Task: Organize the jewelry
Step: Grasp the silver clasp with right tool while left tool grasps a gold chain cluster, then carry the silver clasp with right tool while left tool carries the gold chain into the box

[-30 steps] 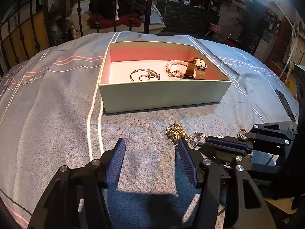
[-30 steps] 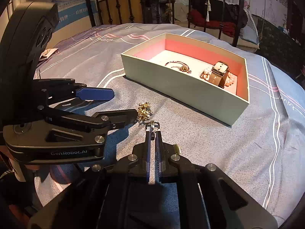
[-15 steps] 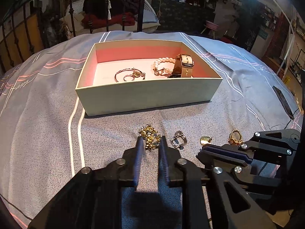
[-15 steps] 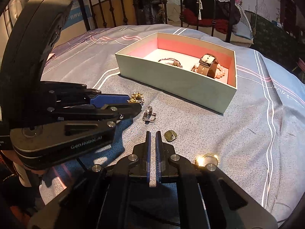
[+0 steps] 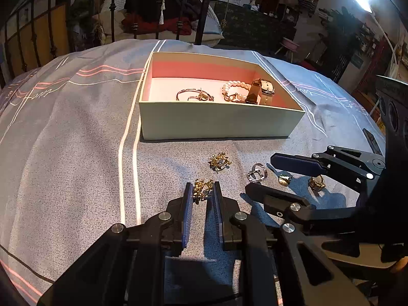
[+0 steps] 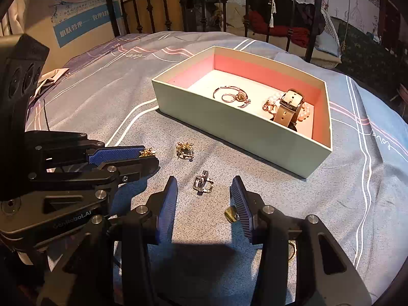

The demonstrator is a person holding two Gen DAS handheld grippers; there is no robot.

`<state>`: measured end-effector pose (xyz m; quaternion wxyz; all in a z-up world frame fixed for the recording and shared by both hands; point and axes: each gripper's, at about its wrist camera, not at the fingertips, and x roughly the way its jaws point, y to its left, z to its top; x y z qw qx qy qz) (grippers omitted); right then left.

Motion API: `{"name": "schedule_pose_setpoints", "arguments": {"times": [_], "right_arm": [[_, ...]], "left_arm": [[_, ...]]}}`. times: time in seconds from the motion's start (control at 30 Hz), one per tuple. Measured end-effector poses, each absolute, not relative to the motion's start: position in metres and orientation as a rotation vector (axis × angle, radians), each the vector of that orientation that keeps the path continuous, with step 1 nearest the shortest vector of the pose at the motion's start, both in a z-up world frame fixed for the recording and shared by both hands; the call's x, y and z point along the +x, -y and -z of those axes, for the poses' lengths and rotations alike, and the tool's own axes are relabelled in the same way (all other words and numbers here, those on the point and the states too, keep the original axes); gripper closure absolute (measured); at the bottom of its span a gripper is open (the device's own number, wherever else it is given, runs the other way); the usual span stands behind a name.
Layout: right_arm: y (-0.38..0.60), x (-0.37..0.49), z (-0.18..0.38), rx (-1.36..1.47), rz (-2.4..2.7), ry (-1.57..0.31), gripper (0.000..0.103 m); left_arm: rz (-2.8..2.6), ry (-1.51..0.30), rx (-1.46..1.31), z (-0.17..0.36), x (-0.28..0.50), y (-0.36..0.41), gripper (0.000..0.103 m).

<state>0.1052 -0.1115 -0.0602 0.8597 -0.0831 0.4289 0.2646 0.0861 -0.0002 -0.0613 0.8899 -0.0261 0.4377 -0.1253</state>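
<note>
Gold, leafy earring (image 5: 202,190) sat pinched between the blue pads of the left gripper (image 5: 201,191), just above the grey bedspread (image 5: 76,153); from the right wrist view only its tip (image 6: 147,152) showed past the left gripper's fingers (image 6: 114,154). Matching gold earring (image 5: 219,161) (image 6: 185,150) lay loose on the fabric, near the first and between it and the box. Silver ring (image 5: 257,173) (image 6: 203,185) lay on the bedspread between the spread fingers of the right gripper (image 6: 204,193), touching neither pad. Small brass-coloured piece (image 5: 284,179) (image 6: 230,215) rested just beside the right gripper's right pad; whether it touched could not be told. Gold ring (image 5: 317,182) lay beyond it, partly under the right gripper (image 5: 260,176) in the left wrist view. Pale green box (image 5: 216,123) (image 6: 229,125) with pink lining stood further off on the bed, holding a thin bangle (image 5: 195,94) (image 6: 233,94), a pearl bracelet (image 5: 234,90) (image 6: 304,111) and a strapped watch (image 5: 261,90) (image 6: 289,105); the watch leaned against the pearls. Iron bed rails (image 6: 158,7) stood behind.
</note>
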Motion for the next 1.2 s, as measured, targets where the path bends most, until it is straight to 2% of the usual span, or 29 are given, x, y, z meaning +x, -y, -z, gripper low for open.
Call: {"name": "schedule_pose_setpoints", "arguments": {"times": [0.03, 0.07, 0.1, 0.43, 0.7, 1.2], "right_arm": [[0.111, 0.107, 0.062, -0.173, -0.562, -0.906, 0.068], [0.11, 0.108, 0.064, -0.174, -0.569, -0.913, 0.082], [0.11, 0.108, 0.064, -0.173, -0.57, -0.913, 0.085], [0.125, 0.091, 0.043, -0.131, -0.539, -0.824, 0.085], [0.13, 0.1, 0.019, -0.114, -0.51, -0.759, 0.085], [0.14, 0.176, -0.017, -0.093, -0.4, -0.692, 0.085]], "left_arm": [[0.261, -0.909, -0.057, 0.061, 0.086, 0.0, 0.088], [0.259, -0.909, -0.058, 0.061, 0.086, -0.001, 0.088], [0.259, -0.908, -0.057, 0.061, 0.085, -0.001, 0.088], [0.271, -0.894, -0.058, 0.055, 0.087, 0.006, 0.088], [0.275, -0.828, -0.086, 0.026, 0.105, 0.01, 0.088], [0.221, -0.81, -0.072, -0.01, 0.191, 0.021, 0.088]]}}
